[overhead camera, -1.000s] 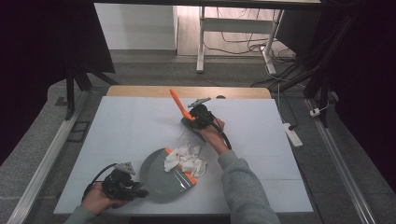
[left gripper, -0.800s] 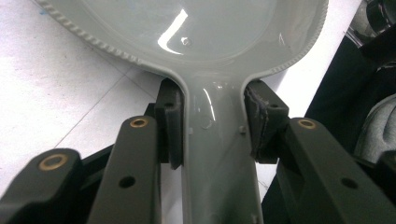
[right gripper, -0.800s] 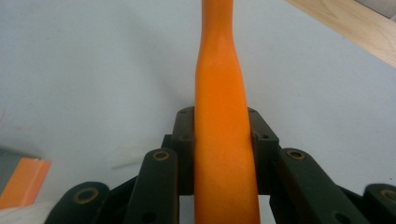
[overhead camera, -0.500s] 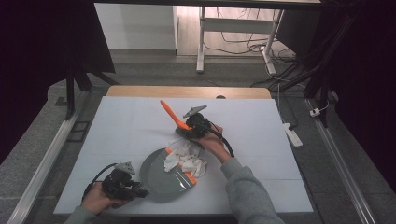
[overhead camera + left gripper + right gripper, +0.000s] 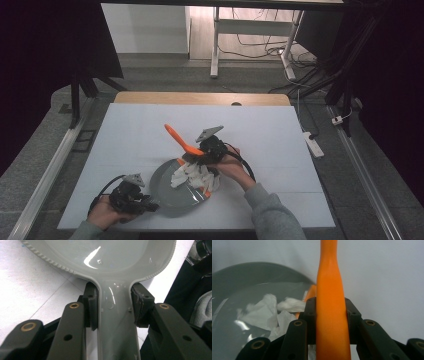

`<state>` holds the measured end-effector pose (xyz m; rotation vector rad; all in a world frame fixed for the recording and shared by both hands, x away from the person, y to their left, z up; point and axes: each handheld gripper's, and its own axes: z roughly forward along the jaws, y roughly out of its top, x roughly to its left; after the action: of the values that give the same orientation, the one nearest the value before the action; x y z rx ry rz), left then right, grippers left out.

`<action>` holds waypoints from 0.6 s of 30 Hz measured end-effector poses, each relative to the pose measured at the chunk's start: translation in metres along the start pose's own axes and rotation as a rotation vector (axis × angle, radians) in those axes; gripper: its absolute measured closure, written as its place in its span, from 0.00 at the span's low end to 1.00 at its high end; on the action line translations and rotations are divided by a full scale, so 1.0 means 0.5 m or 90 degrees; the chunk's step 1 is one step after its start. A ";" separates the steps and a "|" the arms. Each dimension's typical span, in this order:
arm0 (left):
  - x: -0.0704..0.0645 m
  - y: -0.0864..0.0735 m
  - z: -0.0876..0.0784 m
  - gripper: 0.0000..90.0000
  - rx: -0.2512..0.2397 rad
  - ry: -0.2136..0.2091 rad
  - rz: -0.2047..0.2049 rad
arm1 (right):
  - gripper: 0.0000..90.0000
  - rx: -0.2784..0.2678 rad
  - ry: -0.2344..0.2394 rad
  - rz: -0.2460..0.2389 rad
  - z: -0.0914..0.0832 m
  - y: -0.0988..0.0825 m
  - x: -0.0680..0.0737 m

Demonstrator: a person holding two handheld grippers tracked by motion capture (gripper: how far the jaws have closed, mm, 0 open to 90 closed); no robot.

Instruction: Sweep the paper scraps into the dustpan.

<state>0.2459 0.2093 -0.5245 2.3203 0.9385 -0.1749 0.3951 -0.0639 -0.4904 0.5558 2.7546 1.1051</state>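
A grey pan (image 5: 167, 200) lies near the table's front edge, and white crumpled paper pieces (image 5: 192, 175) are heaped in it. My left gripper (image 5: 145, 204) is shut on the pan's handle (image 5: 116, 322), one pad on each side. At the pan's far rim, my right gripper (image 5: 197, 152) is shut on an orange utensil (image 5: 177, 136), whose long end slants up and to the left. In the right gripper view the orange utensil (image 5: 330, 302) runs straight up between the jaws, beside the pan (image 5: 249, 272) and the paper (image 5: 267, 312). A second orange piece (image 5: 205, 191) lies at the pan's right rim.
The white table top (image 5: 280, 135) has a wooden strip (image 5: 200, 98) along its far edge. A white power strip (image 5: 312, 142) lies on the floor to the right. Metal rails (image 5: 50, 165) run along both sides of the table.
My right gripper has carried the orange utensil nearer and leftward, up to the pan's far rim, and the utensil now leans further left. The left gripper and the pan have stayed put.
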 end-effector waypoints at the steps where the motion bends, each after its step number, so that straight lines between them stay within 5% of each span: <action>1: 0.000 0.000 0.000 0.69 0.000 0.000 0.000 | 0.78 -0.003 -0.002 -0.006 -0.007 -0.001 0.006; 10: 0.000 0.000 0.000 0.69 -0.002 0.000 -0.001 | 0.78 -0.077 -0.071 0.057 -0.057 0.000 -0.031; 18: 0.000 -0.001 0.000 0.69 -0.002 0.000 -0.002 | 0.78 -0.059 -0.127 0.091 -0.041 -0.012 -0.059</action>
<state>0.2457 0.2094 -0.5246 2.3166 0.9416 -0.1750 0.4156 -0.0924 -0.4803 0.8134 2.5136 1.1321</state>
